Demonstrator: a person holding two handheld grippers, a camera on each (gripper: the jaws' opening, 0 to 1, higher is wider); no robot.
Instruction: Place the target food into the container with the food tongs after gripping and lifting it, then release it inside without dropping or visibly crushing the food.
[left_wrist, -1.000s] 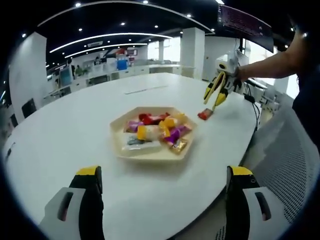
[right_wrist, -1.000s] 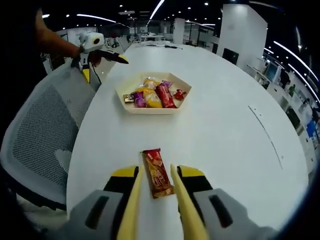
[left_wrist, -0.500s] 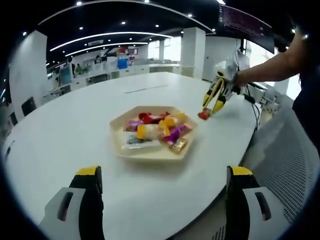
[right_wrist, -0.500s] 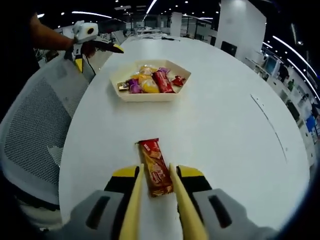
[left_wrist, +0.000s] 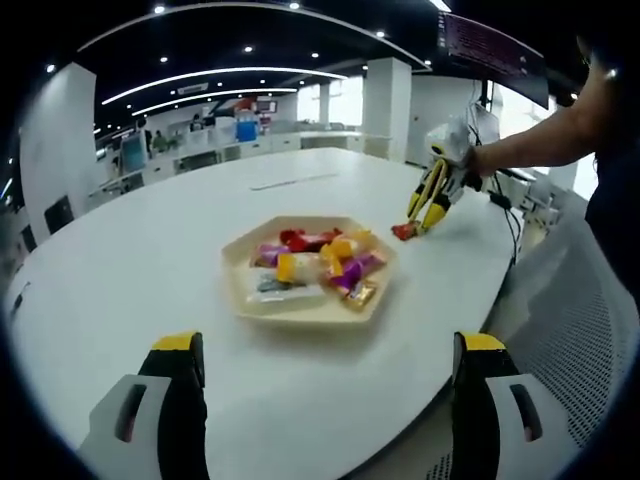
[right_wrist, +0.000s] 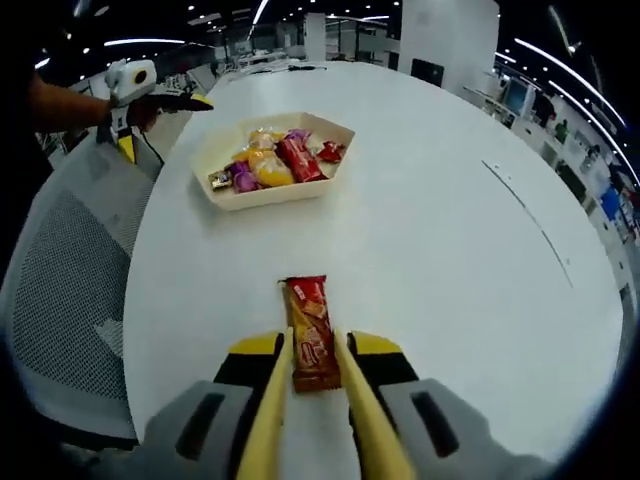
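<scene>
A: Right tongs (right_wrist: 311, 375)?
B: Closed narrow around the red snack bar (right_wrist: 311, 333), on the white bench (right_wrist: 450, 260), well short of the tray (right_wrist: 228, 196).
A: Left tongs (left_wrist: 325, 375)?
B: Wide apart, holding nothing, facing the tray.

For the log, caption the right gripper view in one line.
Tongs closing around a red snack bar on the white table, tray of sweets beyond.
</scene>
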